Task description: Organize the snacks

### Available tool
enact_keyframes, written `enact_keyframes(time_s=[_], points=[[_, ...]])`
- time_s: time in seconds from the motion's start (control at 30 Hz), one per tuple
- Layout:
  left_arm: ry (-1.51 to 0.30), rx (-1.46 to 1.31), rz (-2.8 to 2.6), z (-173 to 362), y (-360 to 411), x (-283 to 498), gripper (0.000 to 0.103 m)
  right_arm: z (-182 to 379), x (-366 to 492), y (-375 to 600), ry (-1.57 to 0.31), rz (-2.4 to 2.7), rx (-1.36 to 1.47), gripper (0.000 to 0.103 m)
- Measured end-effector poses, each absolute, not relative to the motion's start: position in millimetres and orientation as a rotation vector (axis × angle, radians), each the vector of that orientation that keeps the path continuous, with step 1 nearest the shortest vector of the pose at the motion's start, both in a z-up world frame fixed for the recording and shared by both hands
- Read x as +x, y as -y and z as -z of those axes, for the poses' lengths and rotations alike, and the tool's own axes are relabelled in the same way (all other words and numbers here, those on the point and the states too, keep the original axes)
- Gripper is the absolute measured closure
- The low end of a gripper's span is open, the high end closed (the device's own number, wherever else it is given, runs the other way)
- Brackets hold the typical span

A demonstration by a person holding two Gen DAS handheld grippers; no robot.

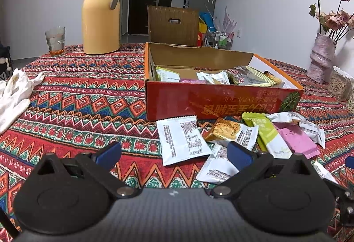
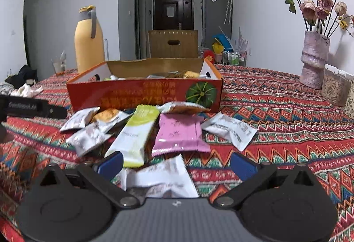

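On the patterned tablecloth [image 1: 93, 91], near the middle of the table, we see the orange cardboard box [image 1: 221, 100] standing open, with several snack packets already lying inside it against its far and right walls. Just in front of the box's near wall, a loose heap of packets spreads across the cloth: a white packet [image 1: 183, 140] printed side up, an orange-brown one [image 1: 223, 130] partly over its neighbour, a green-and-white bar [image 1: 270, 135], a pink packet [image 1: 296, 140] and more white ones toward the right edge of the heap. From the right wrist view we look at the same heap with the green-and-white bar [image 2: 135, 133] and pink packet [image 2: 179, 133] side by side, and a crinkled white packet [image 2: 163, 177] nearest to us. Our left gripper [image 1: 174, 155] hovers low over the cloth with its blue fingers spread wide, holding nothing; its right finger sits over the near edge of the heap. Our right gripper [image 2: 177, 164] is likewise spread apart and empty, the crinkled white packet lying between its fingers, though we cannot tell whether either finger touches it. To the left of the box the cloth lies bare for a broad stretch, reaching toward white gloves [image 1: 15, 93] at the left edge. Toward the far left corner stand a yellow thermos [image 1: 100, 16] and a glass [image 1: 55, 40]. Right of the box the cloth is also free up to a pink vase [image 2: 314, 60] of dried roses near the right edge.
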State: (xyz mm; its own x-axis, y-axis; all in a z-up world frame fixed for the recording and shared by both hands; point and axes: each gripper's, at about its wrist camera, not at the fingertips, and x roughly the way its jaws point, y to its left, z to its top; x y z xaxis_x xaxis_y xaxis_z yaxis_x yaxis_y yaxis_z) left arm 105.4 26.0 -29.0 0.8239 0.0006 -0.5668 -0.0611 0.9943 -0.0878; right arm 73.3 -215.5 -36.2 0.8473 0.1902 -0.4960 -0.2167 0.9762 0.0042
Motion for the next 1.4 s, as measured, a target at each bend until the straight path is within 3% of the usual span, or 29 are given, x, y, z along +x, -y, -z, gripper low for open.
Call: enact_keyframes(time_s=[0.33, 0.47, 0.53, 0.73, 0.77, 1.4], points=[[-0.618, -0.107, -0.023, 34.9, -24.9, 106.2, 0.0, 47.7, 71.6, 201.2, -0.55, -0.249, -0.107, 0.009], [-0.624, -0.117, -0.019, 36.0, -26.3, 107.2, 0.0, 53.6, 76.6, 197.7, -0.581, -0.259, -0.109, 0.027], [-0.628, -0.121, -0.017, 36.7, -27.1, 107.8, 0.0, 53.5, 76.4, 199.1, -0.582, -0.262, -0.099, 0.028], [-0.635, -0.127, -0.019, 37.6, -27.5, 109.1, 0.0, 52.2, 74.9, 203.0, -0.574, -0.27, -0.086, 0.041], [-0.636, -0.129, -0.02, 37.7, -28.0, 109.0, 0.0, 50.5, 74.4, 204.7, -0.572, -0.275, -0.08, 0.046], [-0.69, -0.13, -0.046, 42.4, -29.2, 109.4, 0.0, 30.8, 76.3, 236.4, -0.576, -0.212, -0.033, 0.05]])
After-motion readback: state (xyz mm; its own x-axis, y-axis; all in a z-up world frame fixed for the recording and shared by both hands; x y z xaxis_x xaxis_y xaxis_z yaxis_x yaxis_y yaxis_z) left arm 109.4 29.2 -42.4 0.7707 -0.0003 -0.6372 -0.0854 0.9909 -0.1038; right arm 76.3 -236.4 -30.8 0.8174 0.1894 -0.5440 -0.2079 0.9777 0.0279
